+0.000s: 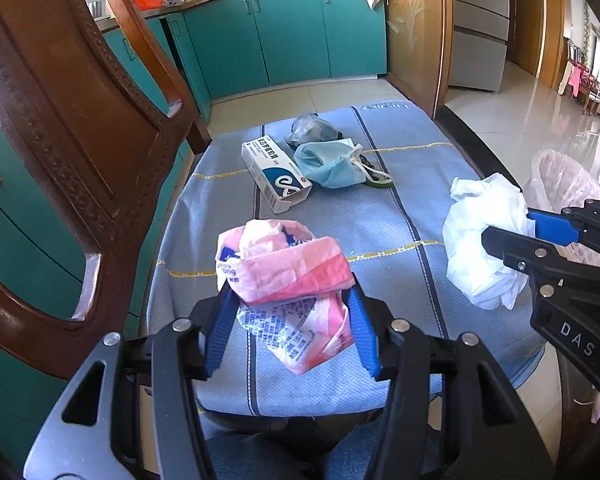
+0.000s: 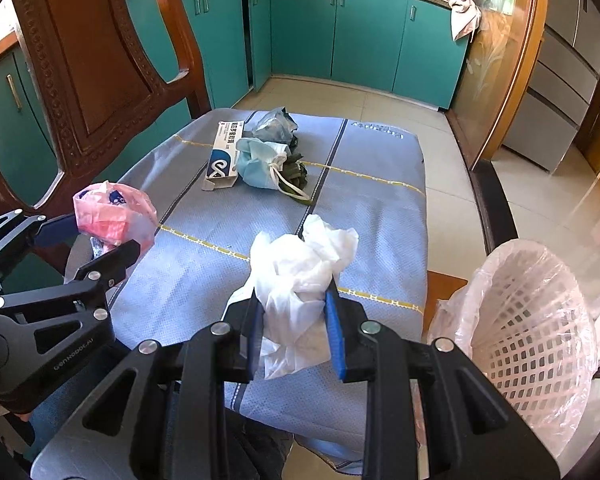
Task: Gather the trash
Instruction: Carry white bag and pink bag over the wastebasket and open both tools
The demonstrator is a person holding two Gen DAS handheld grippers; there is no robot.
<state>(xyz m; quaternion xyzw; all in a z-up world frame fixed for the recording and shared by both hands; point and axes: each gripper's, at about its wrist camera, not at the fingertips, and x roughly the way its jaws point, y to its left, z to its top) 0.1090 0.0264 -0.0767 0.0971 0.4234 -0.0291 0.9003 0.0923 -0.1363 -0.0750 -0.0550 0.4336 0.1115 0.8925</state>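
Observation:
My left gripper [image 1: 290, 312] is shut on a crumpled pink printed wrapper [image 1: 284, 272], held above the near end of the blue mat [image 1: 380, 216]. From the right wrist view the same wrapper [image 2: 114, 214] and left gripper [image 2: 100, 240] show at the left. My right gripper [image 2: 294, 320] is shut on a crumpled white plastic bag [image 2: 300, 276]; that bag [image 1: 484, 240] appears at the right of the left wrist view with the right gripper [image 1: 512, 232] on it. Farther back on the mat lie a white and blue box [image 1: 276, 176], a blue face mask [image 1: 330, 164] and a greyish clear bag [image 1: 310, 130].
A white lattice waste basket [image 2: 532, 332] lined with clear plastic stands at the right, beside the mat. A carved wooden chair back [image 1: 80, 128] rises at the left. Teal kitchen cabinets [image 1: 284, 36] line the far wall, and tiled floor [image 2: 452, 168] lies beyond the mat.

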